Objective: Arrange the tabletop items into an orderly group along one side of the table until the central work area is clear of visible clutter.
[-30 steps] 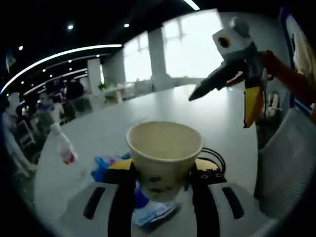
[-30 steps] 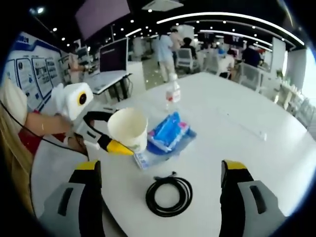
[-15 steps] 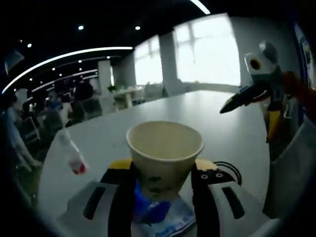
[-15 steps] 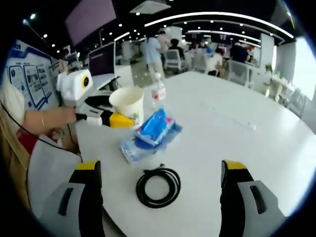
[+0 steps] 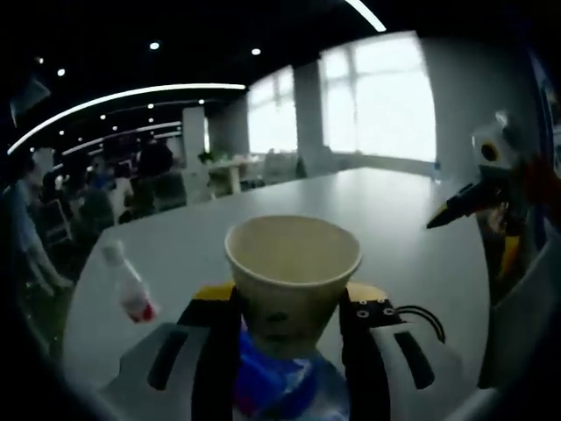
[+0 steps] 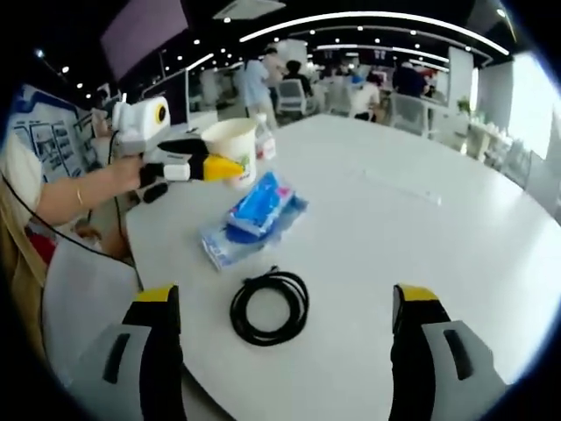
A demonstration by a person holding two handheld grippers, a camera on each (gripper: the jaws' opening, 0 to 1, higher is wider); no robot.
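My left gripper (image 5: 289, 303) is shut on a cream paper cup (image 5: 292, 276), held upright above the table; the right gripper view has the same cup (image 6: 230, 151) in that gripper (image 6: 197, 167) at the far left table edge. Directly below the cup lies a blue packet (image 5: 272, 390), (image 6: 250, 215). A clear bottle with a red label (image 5: 130, 294) stands to the left, and its top (image 6: 261, 140) peeks out behind the cup. A coiled black cable (image 6: 269, 305), (image 5: 422, 317) lies near my right gripper (image 6: 289, 351), which is open and empty. The right gripper (image 5: 478, 197) hovers at the far right.
The round white table (image 6: 394, 219) stretches wide and bare to the right. A person's arm (image 6: 79, 189) reaches in from the left. A chair back (image 6: 79, 298) stands at the near left edge. People and desks fill the room behind.
The left gripper has carried the cup farther along the table toward the bottle, over the blue packet. The right gripper has drawn back and apart from it.
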